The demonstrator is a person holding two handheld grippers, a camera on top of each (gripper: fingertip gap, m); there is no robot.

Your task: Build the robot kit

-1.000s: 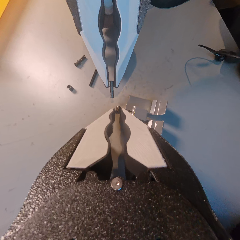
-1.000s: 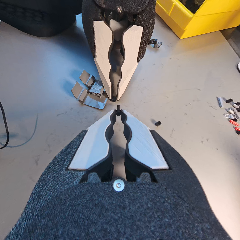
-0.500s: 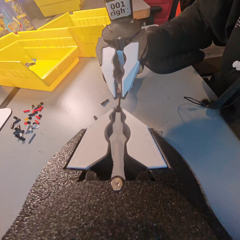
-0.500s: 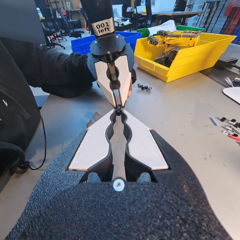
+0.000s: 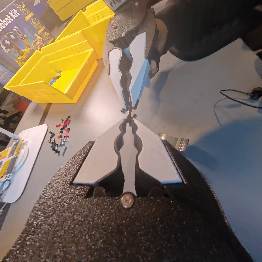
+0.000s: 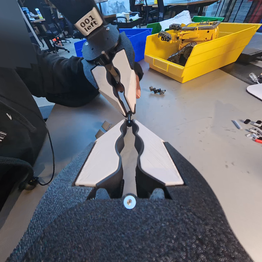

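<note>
Both grippers are held above the grey table (image 6: 184, 127), tip to tip. In the left wrist view my left gripper (image 5: 128, 120) is shut on a small black sleeve (image 5: 128, 118). The right gripper (image 5: 129, 108) comes down from the top, shut on a thin black pin (image 5: 129, 112) whose end meets the sleeve. In the right wrist view my right gripper (image 6: 129, 123) is shut on the black pin (image 6: 129, 121). The left gripper (image 6: 129, 113) faces it, tilted, held by a hand in a black sleeve. Whether the pin is inside the sleeve is hidden.
A bent metal bracket (image 5: 175, 141) lies on the table under the grippers, also in the right wrist view (image 6: 105, 126). Loose small parts (image 5: 61, 136) lie near a white board (image 5: 31, 156). A yellow bin (image 6: 205, 56) holds a tracked model (image 6: 191, 41). A cable (image 5: 233, 97) lies nearby. Less than 4 cm separates the two grippers' tips.
Both grippers have lifted from pointing down at the table and tilted up. The pin and sleeve, a small gap apart a second ago, now touch. Both grippers have since rolled sideways.
</note>
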